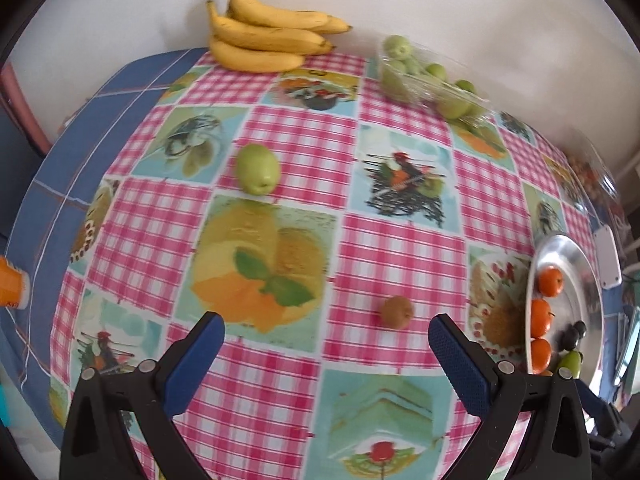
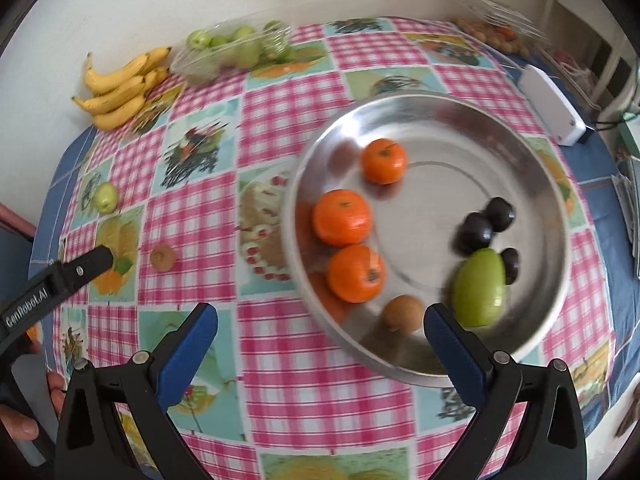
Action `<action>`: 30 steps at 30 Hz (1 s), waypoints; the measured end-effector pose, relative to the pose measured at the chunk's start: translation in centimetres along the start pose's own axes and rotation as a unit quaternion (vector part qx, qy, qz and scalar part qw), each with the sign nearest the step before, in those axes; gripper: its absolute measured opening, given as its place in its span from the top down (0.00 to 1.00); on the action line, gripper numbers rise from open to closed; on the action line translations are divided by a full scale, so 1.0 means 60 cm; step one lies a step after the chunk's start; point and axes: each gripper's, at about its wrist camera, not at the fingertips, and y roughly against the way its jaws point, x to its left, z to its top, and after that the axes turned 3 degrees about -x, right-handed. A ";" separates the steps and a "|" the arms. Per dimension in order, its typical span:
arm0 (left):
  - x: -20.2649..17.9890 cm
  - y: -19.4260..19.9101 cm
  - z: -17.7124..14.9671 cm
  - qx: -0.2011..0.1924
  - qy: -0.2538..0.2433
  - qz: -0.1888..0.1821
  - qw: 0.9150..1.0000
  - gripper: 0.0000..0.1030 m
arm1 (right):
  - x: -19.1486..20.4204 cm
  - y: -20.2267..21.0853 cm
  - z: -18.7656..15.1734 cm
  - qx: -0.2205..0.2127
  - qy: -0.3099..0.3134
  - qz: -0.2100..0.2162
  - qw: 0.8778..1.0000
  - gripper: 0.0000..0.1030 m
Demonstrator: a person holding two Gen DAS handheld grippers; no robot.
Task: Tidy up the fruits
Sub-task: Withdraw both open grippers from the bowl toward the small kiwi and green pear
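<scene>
Both the left gripper and the right gripper gape wide, empty. A shiny round metal plate holds smooth oranges; blurred dark fruits are unidentifiable.

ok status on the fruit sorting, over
Left gripper open, empty. Right gripper open, empty. Brown fruit and green fruit loose on tablecloth; metal bowl partly filled. Nothing in the way.

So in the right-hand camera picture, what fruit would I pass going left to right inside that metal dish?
Left to right: the middle orange, the brown kiwi-like fruit, the big green fruit, then the dark plum at its right. All lie in the metal dish.
</scene>
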 end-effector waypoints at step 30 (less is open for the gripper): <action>0.106 -0.055 -0.003 0.051 0.043 0.016 0.998 0.00 | 0.149 -0.078 -0.027 0.043 0.059 0.038 0.997 0.00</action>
